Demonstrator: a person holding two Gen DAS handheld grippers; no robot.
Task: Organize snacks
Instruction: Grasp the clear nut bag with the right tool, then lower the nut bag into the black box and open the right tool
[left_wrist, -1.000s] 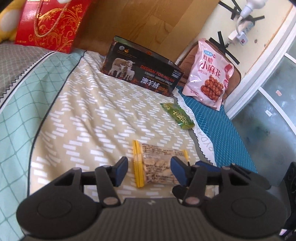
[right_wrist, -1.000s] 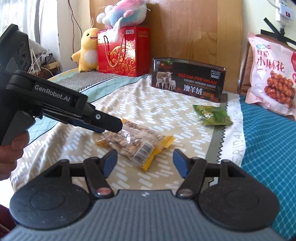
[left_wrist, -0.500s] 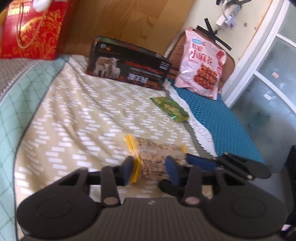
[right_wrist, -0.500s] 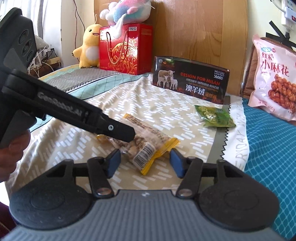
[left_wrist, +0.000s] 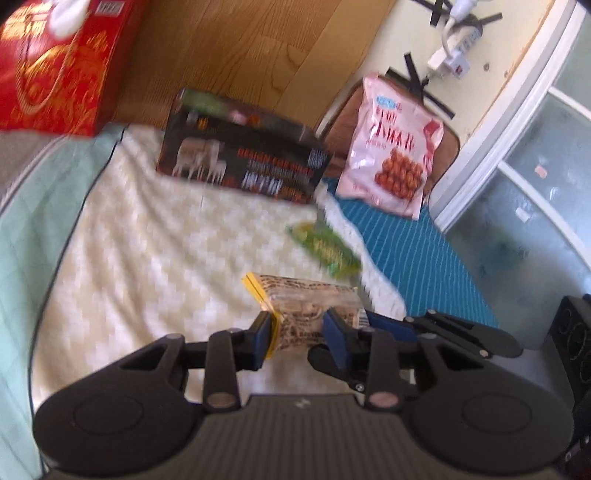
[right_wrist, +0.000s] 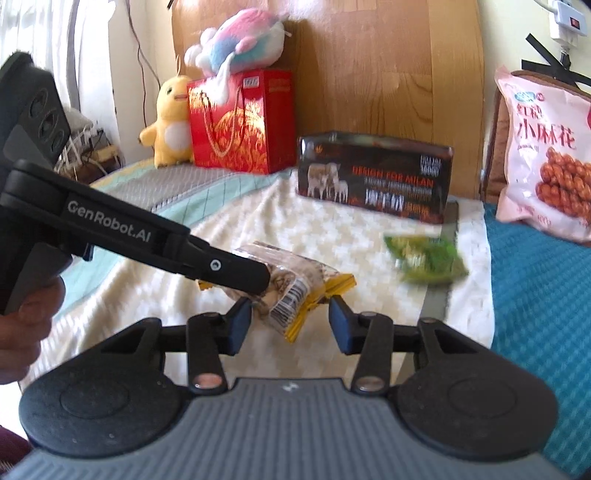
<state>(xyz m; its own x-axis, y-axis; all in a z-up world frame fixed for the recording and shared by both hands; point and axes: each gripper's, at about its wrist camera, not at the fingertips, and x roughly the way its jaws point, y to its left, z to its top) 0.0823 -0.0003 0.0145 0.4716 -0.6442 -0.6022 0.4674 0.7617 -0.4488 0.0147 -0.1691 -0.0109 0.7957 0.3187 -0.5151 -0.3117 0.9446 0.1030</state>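
Note:
A clear snack packet with yellow ends (left_wrist: 306, 306) sits between the blue pads of my left gripper (left_wrist: 299, 339), which is shut on it. It looks raised a little off the cream patterned blanket (left_wrist: 166, 258). In the right wrist view the same packet (right_wrist: 291, 295) hangs tilted between the pads of my right gripper (right_wrist: 290, 325). Those jaws are closing and stand a little apart from the packet. One of the left gripper's black fingers (right_wrist: 236, 271) crosses over the packet from the left. A small green packet (left_wrist: 325, 247) (right_wrist: 424, 258) lies further back on the blanket.
A black box (right_wrist: 373, 173) stands against the wooden headboard. A big pink snack bag (right_wrist: 546, 155) leans at the right over a teal mat (right_wrist: 535, 295). A red gift bag (right_wrist: 240, 122) and plush toys (right_wrist: 173, 118) stand at the back left. A hand (right_wrist: 26, 325) grips the left handle.
The left jaws closed onto the clear packet. The right jaws narrowed around its other end. Both grippers rose a little and the packet came up with them.

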